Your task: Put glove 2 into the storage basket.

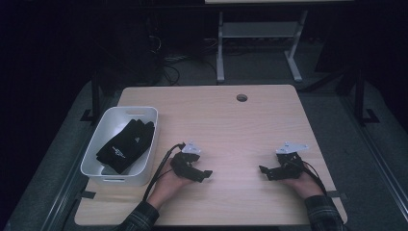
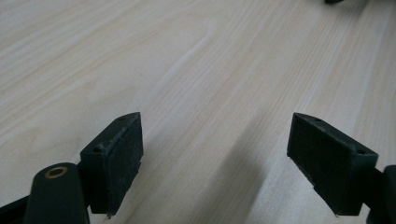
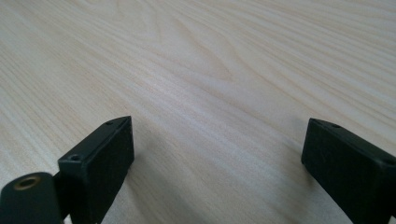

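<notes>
A white bin [image 1: 94, 155] stands at the table's left edge with black gloves [image 1: 126, 144] lying inside it. My left gripper [image 1: 206, 174] rests low on the wood just right of the bin, pointing right. Its jaws stand wide apart over bare wood in the left gripper view, gripper [image 2: 215, 158] open and empty. My right gripper [image 1: 263, 171] sits near the table's right front, pointing left toward the other one. In the right gripper view this gripper [image 3: 217, 163] is open too, with nothing but wood grain between the jaws.
The light wooden table [image 1: 226, 125] has a round cable hole [image 1: 242, 97] near its far edge. A white desk frame [image 1: 260, 43] stands on the dark floor beyond. Cables trail from both grippers toward the front edge.
</notes>
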The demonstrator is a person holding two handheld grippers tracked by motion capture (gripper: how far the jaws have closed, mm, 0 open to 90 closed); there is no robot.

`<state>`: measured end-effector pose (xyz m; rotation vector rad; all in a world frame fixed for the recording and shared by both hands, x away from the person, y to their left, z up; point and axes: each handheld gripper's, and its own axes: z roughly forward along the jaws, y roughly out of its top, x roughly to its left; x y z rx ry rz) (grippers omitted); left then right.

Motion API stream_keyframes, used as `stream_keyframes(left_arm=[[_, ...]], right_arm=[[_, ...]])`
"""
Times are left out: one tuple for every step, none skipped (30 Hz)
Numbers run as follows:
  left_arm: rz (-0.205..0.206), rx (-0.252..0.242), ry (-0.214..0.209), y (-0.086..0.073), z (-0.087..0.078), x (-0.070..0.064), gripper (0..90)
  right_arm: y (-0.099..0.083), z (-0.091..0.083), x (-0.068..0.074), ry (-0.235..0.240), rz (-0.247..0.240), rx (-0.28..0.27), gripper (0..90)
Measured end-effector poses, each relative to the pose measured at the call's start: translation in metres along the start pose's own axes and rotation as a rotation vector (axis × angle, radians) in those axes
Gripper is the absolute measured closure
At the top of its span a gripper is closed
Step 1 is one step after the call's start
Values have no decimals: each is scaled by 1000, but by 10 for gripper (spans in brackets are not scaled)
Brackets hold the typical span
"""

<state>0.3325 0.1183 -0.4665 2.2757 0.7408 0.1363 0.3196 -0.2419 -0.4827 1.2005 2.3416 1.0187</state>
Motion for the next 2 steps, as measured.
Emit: stream_keyframes(left_arm=[[-5,1,2,-1,1,0,177],[-2,-4,5,-2,2,-1,176]], right_arm=[[0,0,0,0,0,0,92],[0,0,0,0,1,0,92]])
